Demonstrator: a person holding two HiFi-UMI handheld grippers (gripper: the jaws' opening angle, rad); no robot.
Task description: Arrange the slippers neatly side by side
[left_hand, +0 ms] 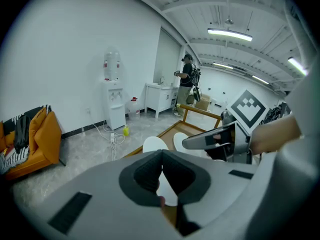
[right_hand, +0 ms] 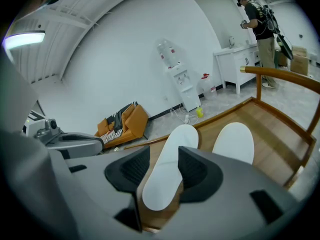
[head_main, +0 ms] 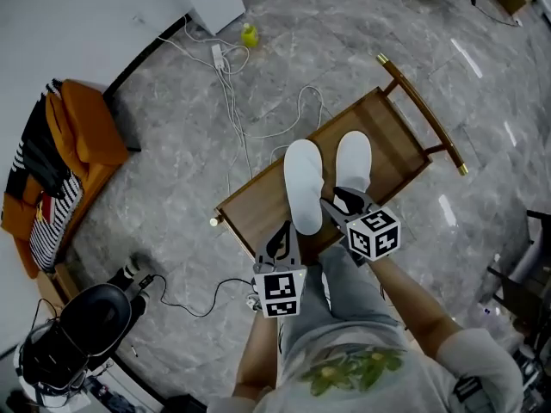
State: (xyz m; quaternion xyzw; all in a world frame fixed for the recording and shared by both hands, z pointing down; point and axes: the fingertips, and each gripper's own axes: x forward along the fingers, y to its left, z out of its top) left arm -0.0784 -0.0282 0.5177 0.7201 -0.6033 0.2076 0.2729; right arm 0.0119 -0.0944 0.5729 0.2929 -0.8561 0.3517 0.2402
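- A wooden bench (head_main: 396, 157) with a low rail along one end stands on grey marble floor; I use it as the anchor for everything else.
- Two white slippers lie on the bench seat, lengthwise and roughly parallel, just beside each other with a narrow strip of wood showing between them.
- The left slipper (head_main: 303, 198) sits closer to the bench's near edge, and its heel end almost reaches that edge.
- The right slipper (head_main: 353, 163) lies further up the seat, toward the railed end.
- My right gripper (right_hand: 160, 171) hangs tilted down over the near edge of the bench. Its claw stands partly apart, with the heel end of the left slipper showing between the two pads. I see no pad pressing on it.
- My left gripper (left_hand: 161, 156) is off the bench's near edge, beside the left slipper. Its fingertips meet, and nothing is caught between them.
- An orange armchair (head_main: 82, 136) with a striped cloth on it stands well left of the bench.
- White cables (head_main: 232, 101) trail across the floor beyond the bench.
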